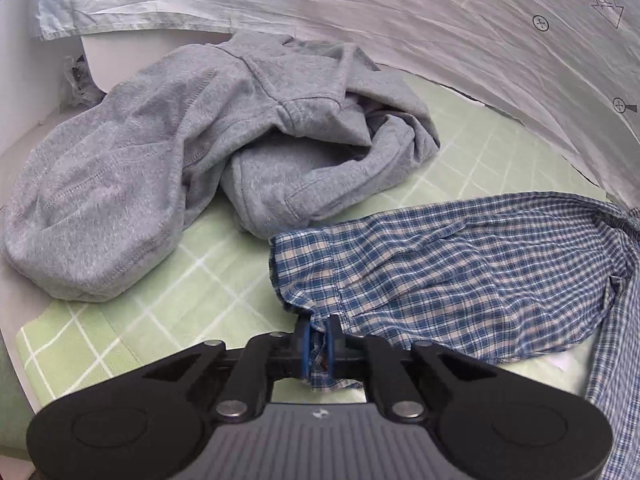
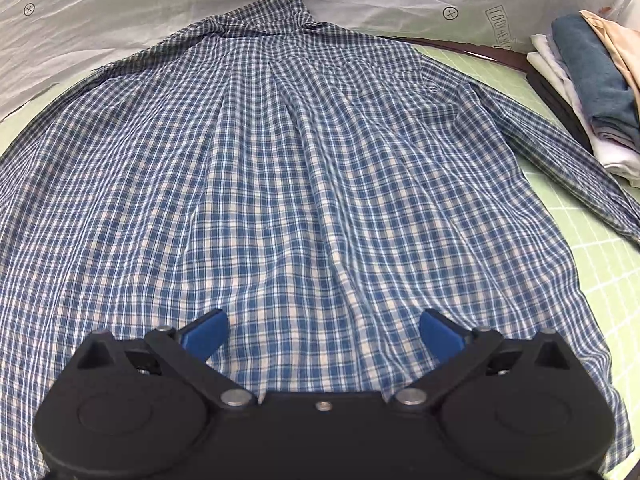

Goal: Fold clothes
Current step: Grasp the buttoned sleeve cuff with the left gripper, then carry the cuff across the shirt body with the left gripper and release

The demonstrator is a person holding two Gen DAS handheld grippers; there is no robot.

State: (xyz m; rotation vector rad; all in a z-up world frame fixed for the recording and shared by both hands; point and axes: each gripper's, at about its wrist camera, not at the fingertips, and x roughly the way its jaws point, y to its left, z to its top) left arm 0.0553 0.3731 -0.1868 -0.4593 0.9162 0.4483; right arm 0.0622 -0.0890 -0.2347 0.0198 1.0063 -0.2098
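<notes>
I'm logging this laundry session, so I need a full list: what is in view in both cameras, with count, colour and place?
plaid shirt: 1, blue and white check, spread on the mat; its sleeve stretches to the left.
hoodie: 1, grey, crumpled on the mat's left end.
folded stack: 1 pile, white, teal, beige and a dark bottom layer, at the mat's right edge.
mat: 1, light green with white grid, under the clothes.
sheet: 1, white with printed arrows and crosshair marks, behind the mat.
left hand-held gripper: 1, black with blue pads, shut on the sleeve's cuff.
right hand-held gripper: 1, black with blue pads, open over the shirt's near part.
</notes>
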